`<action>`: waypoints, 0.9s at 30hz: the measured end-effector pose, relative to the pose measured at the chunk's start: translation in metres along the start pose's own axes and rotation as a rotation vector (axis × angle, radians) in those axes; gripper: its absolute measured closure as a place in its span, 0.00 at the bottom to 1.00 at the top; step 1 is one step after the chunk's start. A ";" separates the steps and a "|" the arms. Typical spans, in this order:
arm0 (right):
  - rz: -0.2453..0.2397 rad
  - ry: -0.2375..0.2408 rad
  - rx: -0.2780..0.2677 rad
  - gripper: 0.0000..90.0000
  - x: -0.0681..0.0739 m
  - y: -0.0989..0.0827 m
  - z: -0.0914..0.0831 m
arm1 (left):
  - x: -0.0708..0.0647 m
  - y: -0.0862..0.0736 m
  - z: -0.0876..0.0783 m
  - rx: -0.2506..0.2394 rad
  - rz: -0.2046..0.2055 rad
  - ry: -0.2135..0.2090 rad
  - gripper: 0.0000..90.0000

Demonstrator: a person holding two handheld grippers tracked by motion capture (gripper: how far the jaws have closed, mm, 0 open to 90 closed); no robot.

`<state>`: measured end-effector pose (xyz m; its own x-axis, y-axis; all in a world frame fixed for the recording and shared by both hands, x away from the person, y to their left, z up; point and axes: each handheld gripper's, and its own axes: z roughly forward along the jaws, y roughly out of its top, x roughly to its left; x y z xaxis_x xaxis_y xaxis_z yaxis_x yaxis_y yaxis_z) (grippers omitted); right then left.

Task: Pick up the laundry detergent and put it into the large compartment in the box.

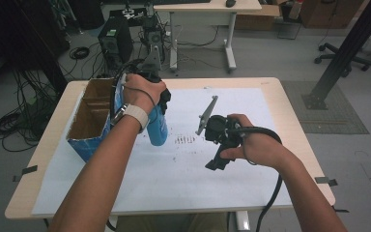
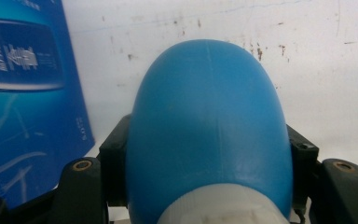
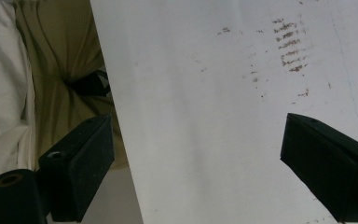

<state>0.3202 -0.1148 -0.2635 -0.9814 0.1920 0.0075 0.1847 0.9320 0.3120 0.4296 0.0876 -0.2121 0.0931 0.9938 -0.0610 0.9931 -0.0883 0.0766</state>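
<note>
My left gripper (image 1: 160, 104) is shut on a blue plastic bottle (image 1: 157, 126), held above the table just right of an open box (image 1: 94, 116). In the left gripper view the two black jaws press the bottle (image 2: 209, 121) from both sides near its white cap, and its rounded body points away from the camera toward the paper. The left gripper (image 2: 209, 154) is mostly hidden behind the bottle. My right gripper (image 1: 213, 164) hangs over the middle-right of the white paper sheet (image 1: 198, 169). In its own view the right gripper (image 3: 196, 135) stands open with nothing between its jaws.
The cardboard box with blue printed sides (image 2: 23, 93) stands at the table's left, its top open. Brown smudges (image 1: 185, 139) mark the paper. The table's front edge (image 3: 116, 140) runs close to the right gripper. Beyond the table are a computer tower (image 1: 116, 41), floor cables and a desk.
</note>
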 end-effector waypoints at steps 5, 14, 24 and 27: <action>-0.006 -0.003 0.001 0.11 0.002 0.001 -0.002 | -0.001 -0.002 -0.015 -0.005 0.022 -0.004 0.42; -0.004 -0.004 0.000 0.11 0.003 0.000 -0.003 | -0.001 -0.004 -0.040 -0.022 0.055 0.001 0.42; -0.008 -0.004 0.003 0.11 0.005 0.000 -0.004 | 0.004 -0.008 -0.072 -0.041 0.062 0.013 0.42; -0.007 -0.004 0.000 0.11 0.005 0.000 -0.004 | 0.005 -0.009 -0.077 -0.045 0.060 0.015 0.42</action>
<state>0.3152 -0.1146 -0.2598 -0.9824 0.1870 0.0014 0.1782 0.9334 0.3115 0.4161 0.0984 -0.1365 0.1507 0.9877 -0.0406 0.9816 -0.1447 0.1248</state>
